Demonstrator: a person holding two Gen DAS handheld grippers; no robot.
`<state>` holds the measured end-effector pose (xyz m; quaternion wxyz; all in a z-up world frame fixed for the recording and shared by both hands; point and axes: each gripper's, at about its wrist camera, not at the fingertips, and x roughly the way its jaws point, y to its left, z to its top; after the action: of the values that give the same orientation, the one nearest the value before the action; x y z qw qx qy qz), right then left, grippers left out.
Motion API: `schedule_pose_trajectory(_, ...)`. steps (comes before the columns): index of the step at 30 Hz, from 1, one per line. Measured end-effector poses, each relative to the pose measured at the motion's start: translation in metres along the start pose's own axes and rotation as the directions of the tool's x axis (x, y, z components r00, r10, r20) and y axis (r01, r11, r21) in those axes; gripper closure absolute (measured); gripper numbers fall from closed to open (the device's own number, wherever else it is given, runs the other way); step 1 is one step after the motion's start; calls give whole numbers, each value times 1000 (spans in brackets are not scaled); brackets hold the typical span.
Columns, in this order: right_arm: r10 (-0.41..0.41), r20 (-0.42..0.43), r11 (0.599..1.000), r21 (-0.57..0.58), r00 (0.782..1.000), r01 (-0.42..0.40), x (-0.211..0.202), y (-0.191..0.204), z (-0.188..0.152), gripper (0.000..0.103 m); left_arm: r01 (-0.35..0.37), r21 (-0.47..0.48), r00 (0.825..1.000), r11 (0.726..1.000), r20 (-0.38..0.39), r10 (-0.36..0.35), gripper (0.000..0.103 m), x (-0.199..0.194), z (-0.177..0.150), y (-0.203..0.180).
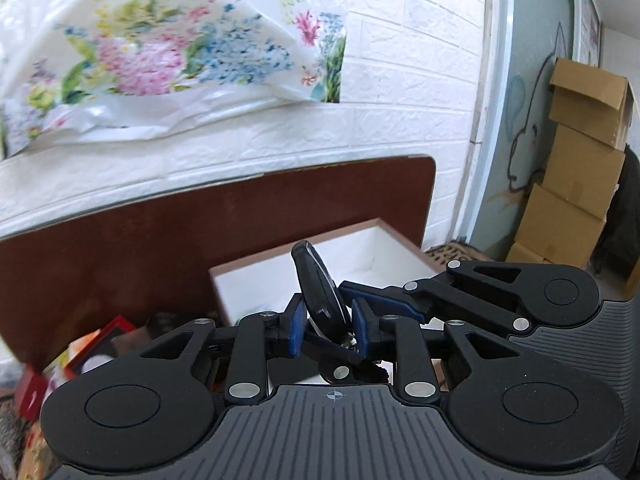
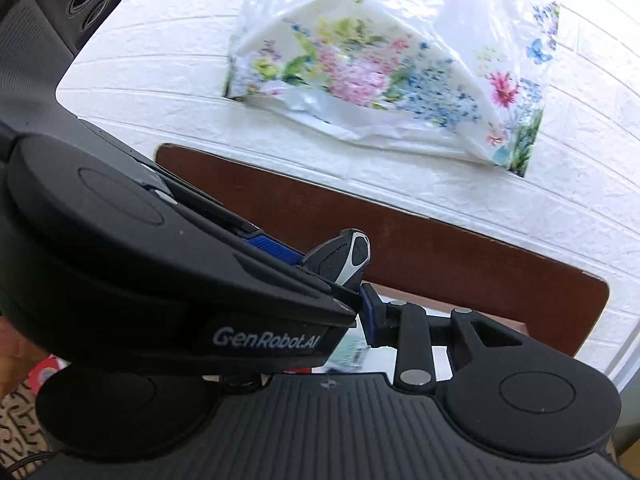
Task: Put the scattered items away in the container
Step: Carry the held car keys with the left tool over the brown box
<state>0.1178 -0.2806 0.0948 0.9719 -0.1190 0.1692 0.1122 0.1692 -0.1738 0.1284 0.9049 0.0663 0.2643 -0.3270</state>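
Note:
A black key fob with a silver band stands tilted between the blue pads of my left gripper, which is shut on it. My right gripper reaches in from the right. Its upper blue-padded finger lies against the fob's back and a lower finger crosses beneath, so it is shut on the fob too. In the right wrist view the left gripper's body hides one right finger; only the other finger shows. Just beyond and below the fob sits the white-lined container on the brown table.
Red boxes and other small clutter lie at the lower left. Behind the table is a white brick wall with a floral plastic sheet. Cardboard boxes are stacked at the far right beyond the table edge.

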Motion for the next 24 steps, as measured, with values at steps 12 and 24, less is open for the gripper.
schedule_pose_trajectory(12, -14, -175, 999, 32, 984, 20, 71, -79, -30, 64, 101, -62, 985, 993, -133, -108, 64, 126, 10, -1)
schedule_pose_trajectory(24, 30, -371, 998, 65, 928, -7, 164, -126, -72, 64, 146, -186, 941, 972, -276, -194, 63, 245, -7, 23)
